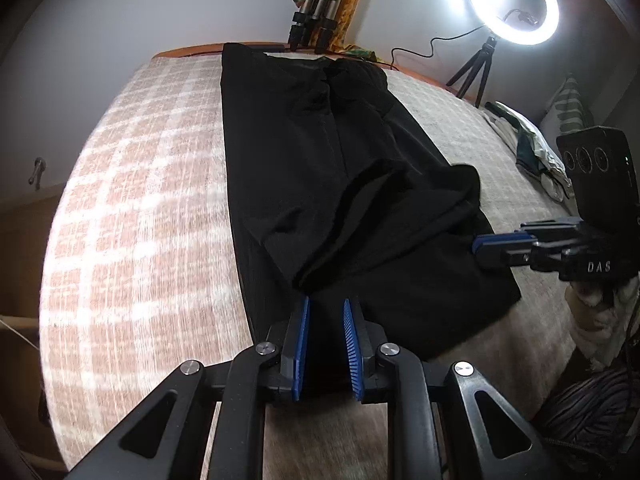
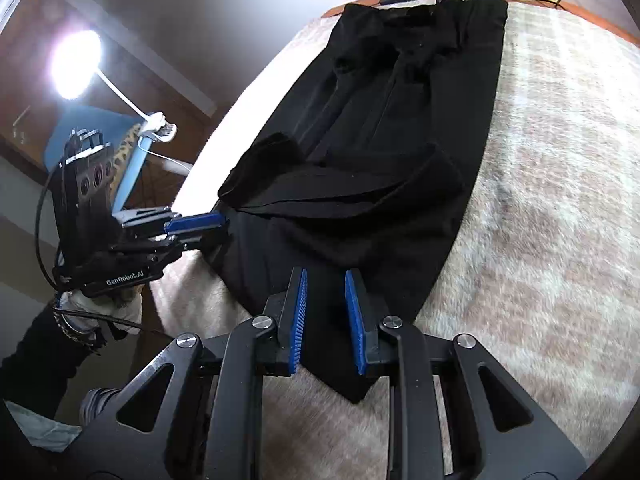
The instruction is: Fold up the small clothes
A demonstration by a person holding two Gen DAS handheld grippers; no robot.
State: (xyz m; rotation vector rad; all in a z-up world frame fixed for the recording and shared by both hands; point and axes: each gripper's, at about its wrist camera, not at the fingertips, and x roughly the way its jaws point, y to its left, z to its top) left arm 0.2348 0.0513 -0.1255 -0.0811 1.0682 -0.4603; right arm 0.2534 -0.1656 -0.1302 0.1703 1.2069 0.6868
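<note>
We've got black trousers (image 1: 328, 168) laid lengthwise on the checked blanket (image 1: 140, 200) of the bed, waistband at the far edge, one leg end flopped back over the other. Our left tool (image 1: 326, 304) hangs over the near hem, pads apart w/ a narrow gap, dark cloth showing btwn them but not pinched. Right tool (image 2: 326, 274), same setup: pads apart, above the near corner of the fabric, nothing clamped. Ring light (image 1: 512, 0) on a small tripod glows at the far side.
</note>
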